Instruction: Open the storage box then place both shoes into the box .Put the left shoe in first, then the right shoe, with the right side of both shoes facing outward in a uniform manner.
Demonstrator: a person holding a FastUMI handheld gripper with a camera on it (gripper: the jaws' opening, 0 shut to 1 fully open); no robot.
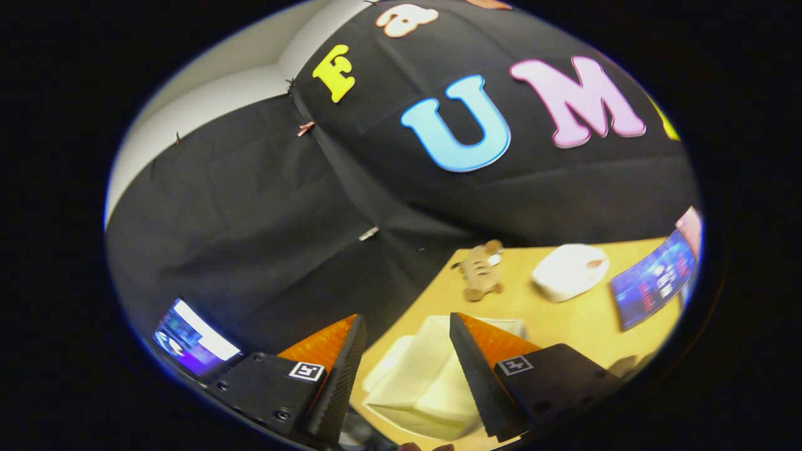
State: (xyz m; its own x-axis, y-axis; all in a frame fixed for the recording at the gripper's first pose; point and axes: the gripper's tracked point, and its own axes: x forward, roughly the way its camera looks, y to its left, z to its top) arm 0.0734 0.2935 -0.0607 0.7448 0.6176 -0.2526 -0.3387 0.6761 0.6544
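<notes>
the gripper hung tilted above the yellow worktop, its fingers spread well apart and pressing on nothing. between and below them sat the pale storage box, near the worktop's edge closest to the gripper. beyond the fingers, by the far edge against the black cloth wall, lay a small brown toy and a white shoe (a second shoe could not be made out). a lit screen stood at the worktop's far side beyond the shoe.

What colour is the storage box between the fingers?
Cream white, seen in the gripper view: the storage box sits between the open gripper's fingers.
</notes>
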